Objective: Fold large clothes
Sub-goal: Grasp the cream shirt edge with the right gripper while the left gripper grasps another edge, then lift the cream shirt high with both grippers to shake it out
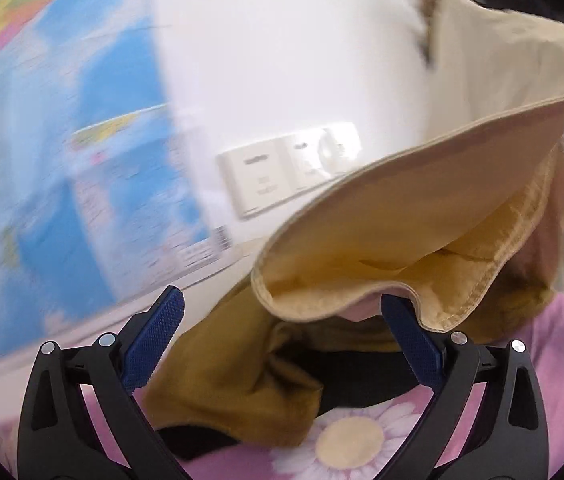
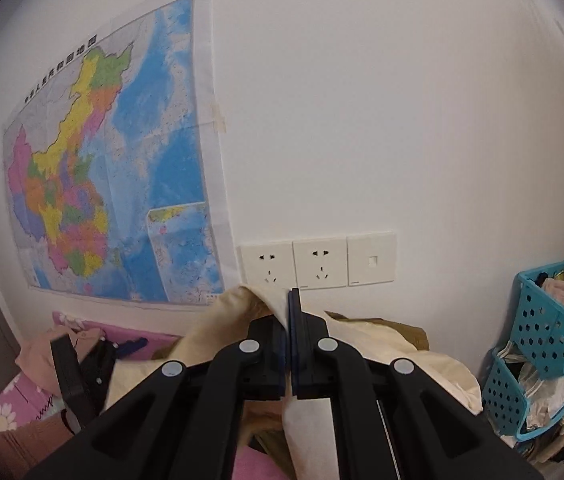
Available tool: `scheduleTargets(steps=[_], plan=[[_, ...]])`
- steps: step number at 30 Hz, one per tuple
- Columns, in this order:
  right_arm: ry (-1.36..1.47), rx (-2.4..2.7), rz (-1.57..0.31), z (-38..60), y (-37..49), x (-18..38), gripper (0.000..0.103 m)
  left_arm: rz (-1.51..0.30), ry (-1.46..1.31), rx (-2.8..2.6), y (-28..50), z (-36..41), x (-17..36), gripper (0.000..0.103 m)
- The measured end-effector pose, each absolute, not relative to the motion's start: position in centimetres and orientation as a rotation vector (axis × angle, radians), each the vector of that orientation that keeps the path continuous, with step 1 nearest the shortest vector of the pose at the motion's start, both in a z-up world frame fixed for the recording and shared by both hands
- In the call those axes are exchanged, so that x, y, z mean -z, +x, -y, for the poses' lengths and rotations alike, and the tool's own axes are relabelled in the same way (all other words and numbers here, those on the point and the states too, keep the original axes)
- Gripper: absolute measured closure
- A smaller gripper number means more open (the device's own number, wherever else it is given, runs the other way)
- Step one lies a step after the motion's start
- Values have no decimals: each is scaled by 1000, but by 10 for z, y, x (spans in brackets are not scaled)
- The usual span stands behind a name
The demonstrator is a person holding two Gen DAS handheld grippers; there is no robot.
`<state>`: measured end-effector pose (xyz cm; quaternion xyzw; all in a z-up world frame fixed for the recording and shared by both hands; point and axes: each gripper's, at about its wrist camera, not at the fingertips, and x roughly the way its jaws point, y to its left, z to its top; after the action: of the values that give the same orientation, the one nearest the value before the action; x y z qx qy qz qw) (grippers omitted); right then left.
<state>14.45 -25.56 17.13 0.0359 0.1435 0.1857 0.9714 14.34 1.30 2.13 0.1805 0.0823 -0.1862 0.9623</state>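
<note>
Right wrist view is showing the right claw (image 2: 290,344) pressed together, pinching a cream edge of the tan garment (image 2: 401,344) up in front of the wall sockets (image 2: 317,264). The left claw (image 1: 282,332) is spread wide, and the garment's hem (image 1: 361,248) is hanging just over it; the picture is blurry, so I cannot tell if it is touching. This looks like the lifting and spreading step. Next, the left claw needs to be closing on that hem.
</note>
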Motion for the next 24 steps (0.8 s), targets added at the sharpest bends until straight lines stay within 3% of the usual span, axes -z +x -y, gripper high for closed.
scheduleTargets(steps=[1,3,4,7,13,20,21,23,24], plan=[[82,-378,-293,257,148,-172,101,-174,382,412,147,-7,-20,16],[82,-368,-293,258,151,-173,101,-201,420,484,152,6,-18,66],[79,-371,-295,258,152,-173,101,-202,432,484,152,13,-19,77],[81,-357,-284,260,153,-180,101,-199,357,557,155,16,-30,96],[115,-340,-196,279,136,-219,102,-113,219,590,148,23,-81,99],[126,-396,-10,290,70,-305,102,-30,69,614,125,10,-154,95],[125,-401,28,289,56,-319,102,-8,52,626,113,4,-162,90],[98,-422,90,285,28,-343,102,41,32,651,93,-7,-170,66],[90,-428,120,282,14,-354,102,63,25,667,83,-12,-171,38]])
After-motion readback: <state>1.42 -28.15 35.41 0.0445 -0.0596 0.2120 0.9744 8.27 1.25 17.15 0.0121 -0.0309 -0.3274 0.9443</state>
